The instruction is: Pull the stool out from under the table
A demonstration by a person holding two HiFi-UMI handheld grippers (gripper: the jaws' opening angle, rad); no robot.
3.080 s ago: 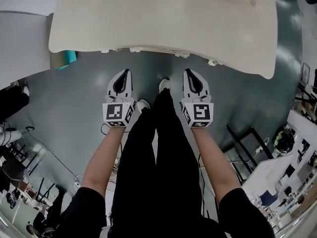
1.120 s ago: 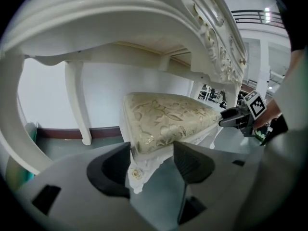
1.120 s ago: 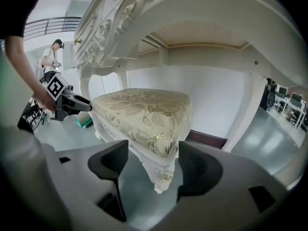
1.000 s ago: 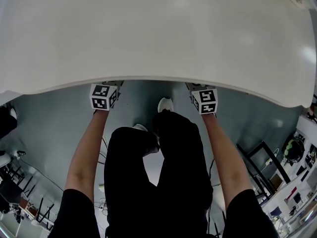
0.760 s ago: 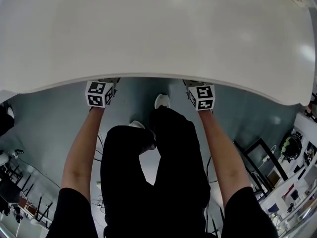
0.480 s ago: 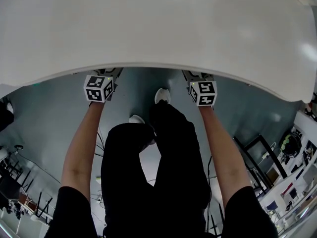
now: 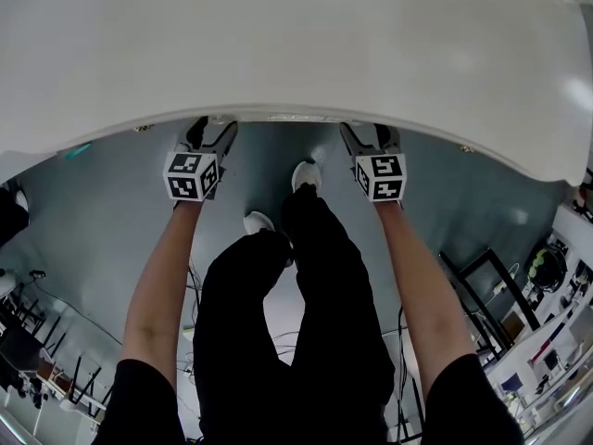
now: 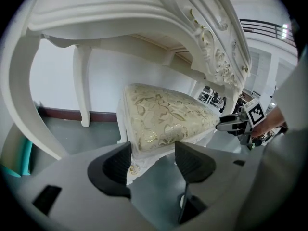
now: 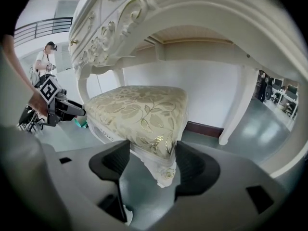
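Gold-patterned brocade seat on white carved stool (image 8: 163,119). Stool sits under white carved table (image 7: 296,54), seat just below ornate apron.

Left gripper (image 8: 153,150): jaws spread, near corner of seat between them, pads not visibly pressing on it.

Right gripper (image 9: 151,150): jaws wide but just been closing, other front corner of seat between them, no firm pinch visible.

Head view: both grippers reach under table edge, one on either side of person's legs (image 7: 296,276). Grey floor (image 7: 111,202) below.
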